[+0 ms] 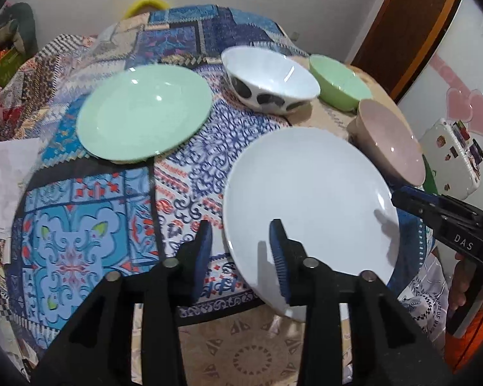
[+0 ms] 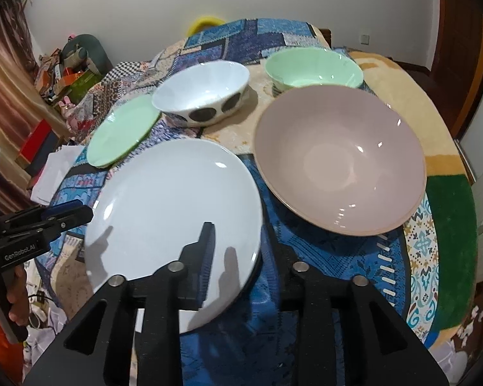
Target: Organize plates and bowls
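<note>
Left gripper [image 1: 241,251] apart, astride white plate's [image 1: 309,193] rim without pressing. Right gripper [image 2: 238,254] seemingly apart at opposite rim; one finger blurred. Pink bowl [image 2: 338,160] beside.

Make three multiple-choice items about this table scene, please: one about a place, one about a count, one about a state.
1. Where is the white plate?
A. Stacked on the green plate
B. On the patterned cloth, nearest the grippers
C. Inside the pink bowl

2. How many bowls are on the table?
A. One
B. Three
C. Five

3. What is in the pink bowl?
A. Nothing
B. The green plate
C. The spotted bowl

Answers:
1 B: the white plate lies alone on the patterned cloth, with the left gripper and right gripper astride its rim.
2 B: the pink bowl, the green bowl and the spotted bowl.
3 A: its inside shows bare; the green plate lies apart.
</note>
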The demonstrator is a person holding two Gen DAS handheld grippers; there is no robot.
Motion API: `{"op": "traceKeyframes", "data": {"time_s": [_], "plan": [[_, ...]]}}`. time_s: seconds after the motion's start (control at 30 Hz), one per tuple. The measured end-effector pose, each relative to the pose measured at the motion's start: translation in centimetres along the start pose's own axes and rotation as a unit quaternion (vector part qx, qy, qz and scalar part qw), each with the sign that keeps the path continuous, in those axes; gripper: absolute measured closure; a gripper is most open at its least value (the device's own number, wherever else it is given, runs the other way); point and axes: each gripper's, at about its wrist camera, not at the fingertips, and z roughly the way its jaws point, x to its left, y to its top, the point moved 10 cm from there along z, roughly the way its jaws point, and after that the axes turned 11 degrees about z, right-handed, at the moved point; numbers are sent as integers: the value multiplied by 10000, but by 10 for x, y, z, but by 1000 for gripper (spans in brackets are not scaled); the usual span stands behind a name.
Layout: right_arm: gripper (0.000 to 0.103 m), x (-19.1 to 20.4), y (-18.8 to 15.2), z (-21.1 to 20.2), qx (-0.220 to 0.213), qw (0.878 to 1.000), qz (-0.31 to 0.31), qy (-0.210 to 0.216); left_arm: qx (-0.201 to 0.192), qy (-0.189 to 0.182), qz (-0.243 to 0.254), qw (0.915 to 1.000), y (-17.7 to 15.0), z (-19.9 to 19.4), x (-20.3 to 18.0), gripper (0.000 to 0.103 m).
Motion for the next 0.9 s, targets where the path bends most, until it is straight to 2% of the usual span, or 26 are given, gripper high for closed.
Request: {"op": "traceKeyframes", "data": {"time_s": [0.1,0.17,0.23,0.3,0.37,0.43,0.67,0.9], "plan": [[66,13,6,-6,-123,9998,-117,41,-162,107,9,9998,4,-15,7,55],[58,22,12,-9,-198,9996,-180,93,-257,159,1,9995,8,-25,13,49],[52,33,19,-11,-302,9991,-232,178,-395,218,-35,9990,12,-37,21,39],[51,46,26,-12,-370,9985,-330,246,-531,304,-45,9981,16,-46,30,32],[42,59,31,-11,-430,9978,-395,312,-689,452,-42,9966,22,-57,41,25],[39,73,39,-8,-524,9968,-475,381,-845,611,-63,9945,27,-66,56,18],[38,108,54,14,-470,9956,-607,542,-1045,951,-136,9899,45,-78,103,15],[38,134,56,46,-271,9955,-749,512,-908,1192,-266,9884,54,-60,153,14]]}}
